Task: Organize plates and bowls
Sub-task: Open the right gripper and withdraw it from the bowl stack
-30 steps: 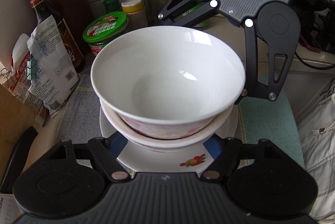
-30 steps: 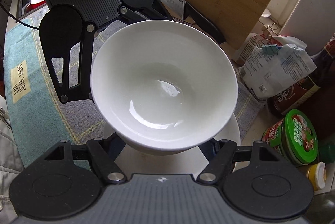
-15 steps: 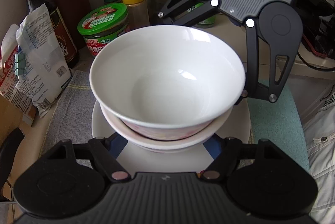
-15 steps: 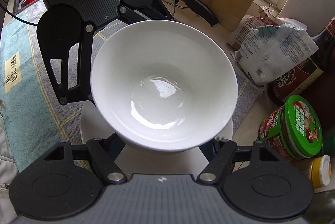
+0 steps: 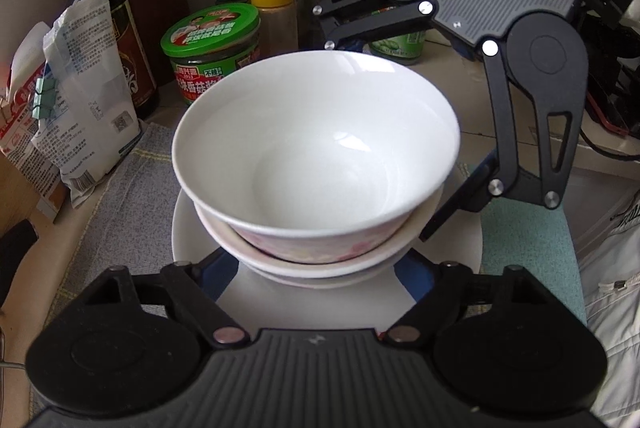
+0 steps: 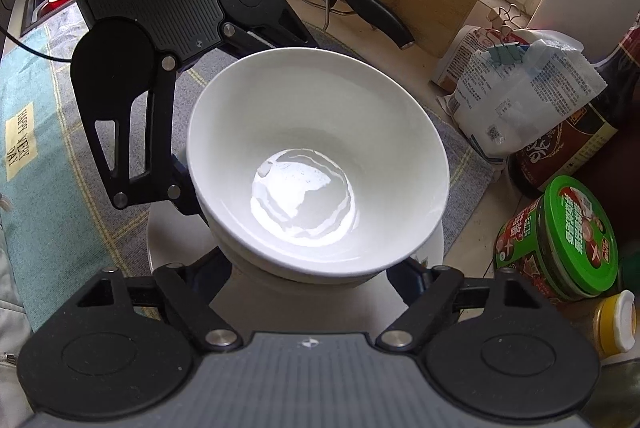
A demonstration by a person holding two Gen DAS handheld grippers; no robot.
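Both grippers' jaws, earlier pinching the stack, were opening: left gripper (image 5: 320, 268) and right gripper (image 6: 312, 272) straddled it, pads apart. White bowl (image 5: 316, 144) sat nested in 1 bowl (image 5: 320, 260) on the plate (image 5: 460, 240), green-lidded jar (image 5: 212, 44) beyond.

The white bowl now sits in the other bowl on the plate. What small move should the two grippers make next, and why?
Probably draw both grippers back. The white bowl rests nested in the lower bowl on the plate, and the jaws of the left gripper and right gripper are opening on either side of the stack.
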